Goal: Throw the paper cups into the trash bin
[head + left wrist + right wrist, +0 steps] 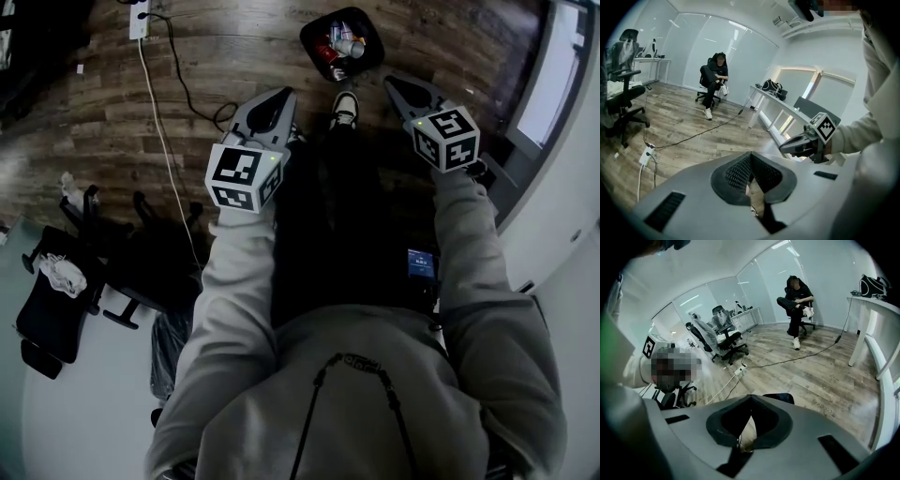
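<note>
Down on the floor (pixel 234 56), the bin (pixel 313 34) holds cups (pixel 345 43); left gripper (pixel 281 97) left of it, right gripper (pixel 396 86) right, both with fingers closed, empty.

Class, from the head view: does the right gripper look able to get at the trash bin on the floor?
Probably yes. The trash bin stands open-topped ahead of the right gripper, with only bare floor between; the shoe lies to one side. It would need lowering.

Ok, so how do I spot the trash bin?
Look at the brown wooden floor in the head view. Just past the person's white shoe sits the trash bin, dark and squarish. It is the only thing there holding colourful rubbish.
</note>
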`<state>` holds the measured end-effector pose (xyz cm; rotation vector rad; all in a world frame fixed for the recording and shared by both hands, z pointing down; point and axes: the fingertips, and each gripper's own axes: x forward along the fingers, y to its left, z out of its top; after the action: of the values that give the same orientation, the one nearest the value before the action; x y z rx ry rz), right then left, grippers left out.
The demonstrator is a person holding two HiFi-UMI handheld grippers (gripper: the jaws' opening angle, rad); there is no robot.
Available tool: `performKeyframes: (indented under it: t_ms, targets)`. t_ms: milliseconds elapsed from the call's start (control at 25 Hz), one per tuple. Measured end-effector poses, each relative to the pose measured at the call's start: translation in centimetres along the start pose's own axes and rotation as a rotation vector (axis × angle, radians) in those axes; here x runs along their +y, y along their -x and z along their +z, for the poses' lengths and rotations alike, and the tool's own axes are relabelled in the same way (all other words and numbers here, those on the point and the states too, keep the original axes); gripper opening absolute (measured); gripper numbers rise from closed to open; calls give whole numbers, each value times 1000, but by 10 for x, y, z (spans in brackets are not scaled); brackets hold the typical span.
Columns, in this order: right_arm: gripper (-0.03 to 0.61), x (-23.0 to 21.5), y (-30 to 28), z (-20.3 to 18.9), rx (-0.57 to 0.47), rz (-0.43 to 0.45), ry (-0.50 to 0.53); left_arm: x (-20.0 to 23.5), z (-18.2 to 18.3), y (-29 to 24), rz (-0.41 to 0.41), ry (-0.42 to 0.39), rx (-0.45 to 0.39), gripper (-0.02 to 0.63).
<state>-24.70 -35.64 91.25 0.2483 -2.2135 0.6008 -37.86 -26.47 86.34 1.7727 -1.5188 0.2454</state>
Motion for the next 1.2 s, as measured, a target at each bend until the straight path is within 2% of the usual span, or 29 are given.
performKeyframes:
  t_ms: [160,320,520,680,800,920,1200]
  targets:
    - [20,22,39,17,9,-14,13,-26,19,28,-23,-2,-7,-5]
    - [18,42,63,43,-15,-18,38,-48,40,43,-37,-59,-2,-5]
    - [18,51,86,75,-68,-13,23,-62,82,58,-50,-110,-50,-5]
    - [18,57,125,143,-160,-36,99,-63,146,84,-33,-196,-121,-5]
    - [18,76,171,192,-234,-56,150,-74,186,118,-39,-234,-161,-5]
    - [18,88,216,246,-334,-85,214,-85,240,145,-34,-310,-227,-5]
    - [18,133,312,302,-504,-152,273,-134,310,196,-78,-400,-340,-5]
